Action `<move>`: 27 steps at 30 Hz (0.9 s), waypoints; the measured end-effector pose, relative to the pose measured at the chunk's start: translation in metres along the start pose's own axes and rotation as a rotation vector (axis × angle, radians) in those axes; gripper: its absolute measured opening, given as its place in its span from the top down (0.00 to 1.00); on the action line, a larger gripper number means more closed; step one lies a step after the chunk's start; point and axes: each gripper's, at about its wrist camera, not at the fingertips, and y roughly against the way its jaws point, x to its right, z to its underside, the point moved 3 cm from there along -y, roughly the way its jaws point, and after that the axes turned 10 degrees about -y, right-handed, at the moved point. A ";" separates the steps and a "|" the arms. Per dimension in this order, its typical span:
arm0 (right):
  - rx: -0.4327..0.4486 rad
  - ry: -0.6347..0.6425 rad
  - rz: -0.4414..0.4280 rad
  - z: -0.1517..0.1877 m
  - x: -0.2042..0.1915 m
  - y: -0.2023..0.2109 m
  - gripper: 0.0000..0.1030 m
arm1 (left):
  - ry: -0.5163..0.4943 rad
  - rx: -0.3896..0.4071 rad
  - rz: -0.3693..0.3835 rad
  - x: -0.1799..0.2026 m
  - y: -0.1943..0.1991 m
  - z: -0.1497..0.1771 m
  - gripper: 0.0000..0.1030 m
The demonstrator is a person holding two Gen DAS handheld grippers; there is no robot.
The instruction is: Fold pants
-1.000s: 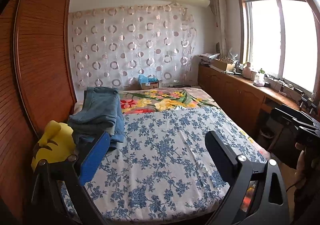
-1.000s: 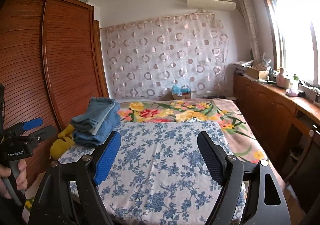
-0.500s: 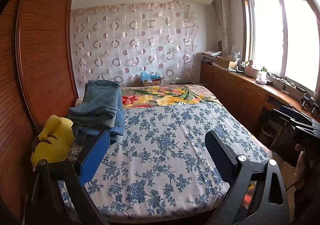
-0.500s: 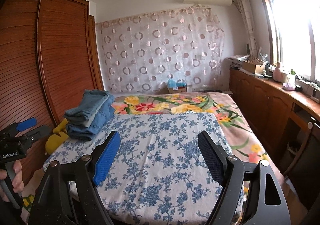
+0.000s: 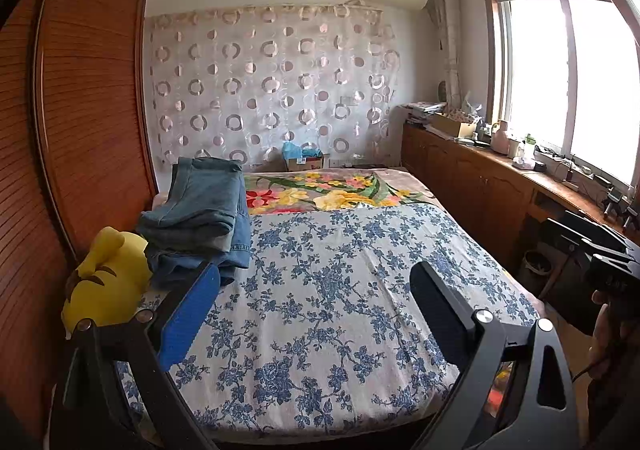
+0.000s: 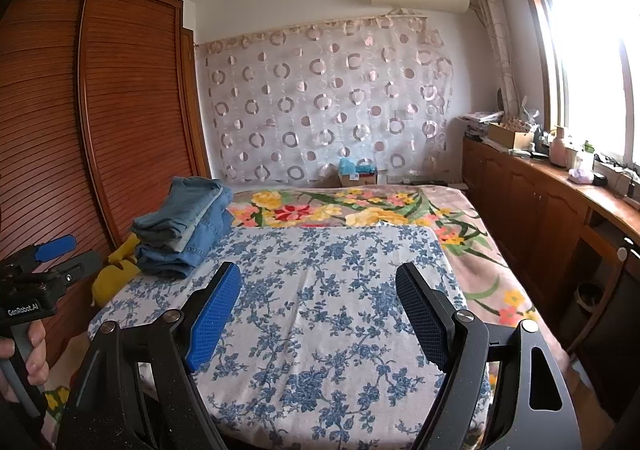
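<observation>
A stack of folded blue jeans [image 5: 200, 217] lies on the far left side of the bed, on the blue-flowered sheet [image 5: 340, 290]; it also shows in the right wrist view [image 6: 188, 226]. My left gripper [image 5: 316, 282] is open and empty, held above the near end of the bed, well short of the jeans. My right gripper [image 6: 318, 280] is open and empty, above the near edge of the sheet [image 6: 320, 282]. The left gripper also shows at the left edge of the right wrist view [image 6: 48, 262].
A yellow plush toy [image 5: 104, 282] lies beside the jeans, against the wooden wardrobe [image 5: 80, 109]. A flowered blanket [image 5: 328, 193] covers the bed's far end. Wooden cabinets [image 5: 480, 185] with clutter run under the window on the right.
Both grippers have pulled back and risen a little, so more of the bed's near end shows. Both stay open and empty. The jeans stack has not moved.
</observation>
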 end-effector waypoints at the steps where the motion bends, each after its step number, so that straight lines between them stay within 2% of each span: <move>1: 0.000 0.000 -0.001 0.000 0.001 0.000 0.21 | 0.000 0.000 0.000 0.000 0.000 0.000 0.06; 27: 0.005 0.010 -0.015 0.000 -0.002 -0.001 0.21 | 0.000 0.000 -0.001 0.000 0.001 0.000 0.06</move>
